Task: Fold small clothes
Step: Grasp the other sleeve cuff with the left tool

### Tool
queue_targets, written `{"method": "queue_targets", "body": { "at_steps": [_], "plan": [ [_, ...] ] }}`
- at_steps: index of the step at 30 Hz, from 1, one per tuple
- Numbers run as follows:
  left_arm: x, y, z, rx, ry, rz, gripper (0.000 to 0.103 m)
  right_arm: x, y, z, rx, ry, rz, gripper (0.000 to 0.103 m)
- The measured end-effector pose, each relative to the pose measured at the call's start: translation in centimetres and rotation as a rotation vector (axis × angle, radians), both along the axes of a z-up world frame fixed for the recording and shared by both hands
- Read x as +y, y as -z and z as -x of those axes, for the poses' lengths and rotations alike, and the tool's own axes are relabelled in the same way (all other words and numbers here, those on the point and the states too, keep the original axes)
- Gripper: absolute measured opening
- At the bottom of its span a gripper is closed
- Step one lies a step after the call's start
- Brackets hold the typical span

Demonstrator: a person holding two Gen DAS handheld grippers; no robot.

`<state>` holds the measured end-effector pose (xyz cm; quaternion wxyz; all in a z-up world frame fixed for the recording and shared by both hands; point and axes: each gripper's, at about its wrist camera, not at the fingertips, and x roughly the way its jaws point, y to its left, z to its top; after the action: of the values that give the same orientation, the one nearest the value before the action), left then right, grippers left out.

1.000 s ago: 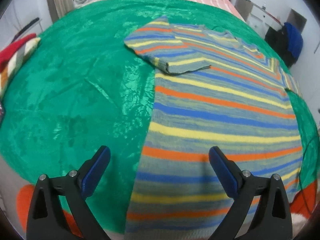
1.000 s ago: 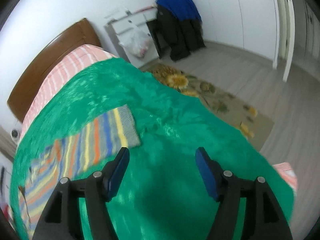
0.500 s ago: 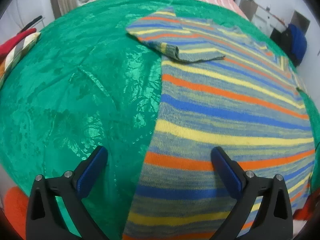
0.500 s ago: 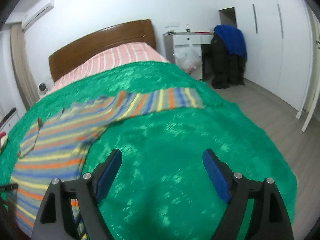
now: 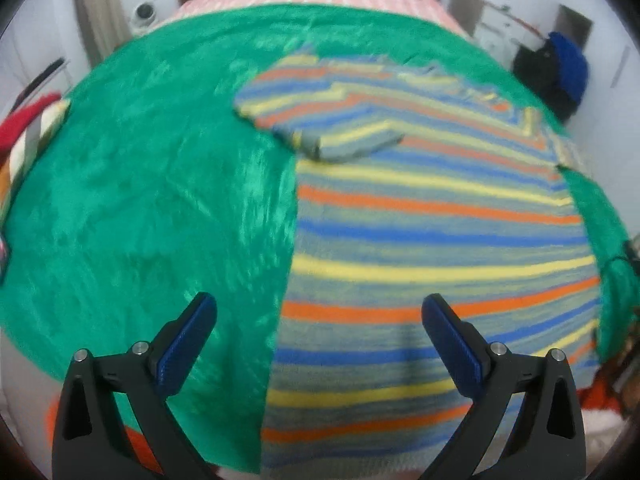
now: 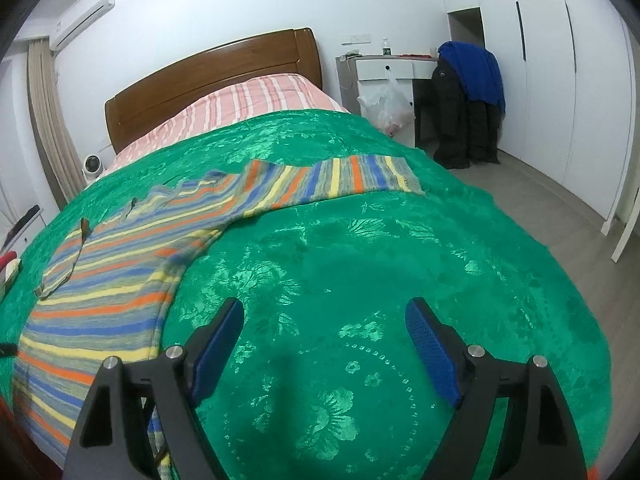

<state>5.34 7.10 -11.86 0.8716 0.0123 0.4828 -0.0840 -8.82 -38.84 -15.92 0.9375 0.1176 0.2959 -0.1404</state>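
Right tool (image 6: 324, 344) swung toward the striped sweater (image 6: 120, 264); left view blurred.

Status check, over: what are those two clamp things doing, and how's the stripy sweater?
Both hand-held grippers open, empty. Sweater flat on bedspread, one sleeve folded in, other out. Nothing in the way.

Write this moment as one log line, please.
sweater: flat on green bedspread, one sleeve folded in, other spread | left gripper: open, empty | right gripper: open, empty
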Motion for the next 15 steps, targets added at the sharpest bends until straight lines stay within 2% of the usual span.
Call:
{"method": "queue_targets", "body": {
  "at_steps": [4, 6, 8, 10, 11, 14, 15],
  "plan": [
    [2.1, -4.6, -3.1, -0.099, -0.002, 0.038, 0.102, 0.4, 0.2, -0.4, 0.009, -0.019, 0.003, 0.082],
    [2.3, -5.7, -5.4, -0.110, 0.011, 0.060, 0.102, 0.6, 0.5, -0.6, 0.014, -0.027, -0.004, 0.082],
    [0.7, -5.5, -7.7, -0.096, 0.091, 0.040, 0.102, 0.5, 0.8, -0.8, 0.018, -0.027, -0.016, 0.082],
    [-2.1, -4.4, -9.0, -0.077, 0.211, -0.011, 0.101, 0.3, 1.0, -1.0, 0.024, -0.025, -0.026, 0.082],
    [-3.7, -3.5, -9.1, -0.073, 0.278, -0.060, 0.098, 0.2, 1.0, -1.0, 0.027, -0.023, -0.029, 0.082],
    [-7.1, 0.8, -10.2, -0.034, 0.422, -0.248, 0.084, 0.0, 1.2, -0.9, 0.031, -0.018, -0.036, 0.082],
    [-7.6, 2.3, -10.8, -0.008, 0.434, -0.280, 0.074, 0.0, 1.1, -0.9, 0.031, -0.017, -0.035, 0.082]
  ]
}}
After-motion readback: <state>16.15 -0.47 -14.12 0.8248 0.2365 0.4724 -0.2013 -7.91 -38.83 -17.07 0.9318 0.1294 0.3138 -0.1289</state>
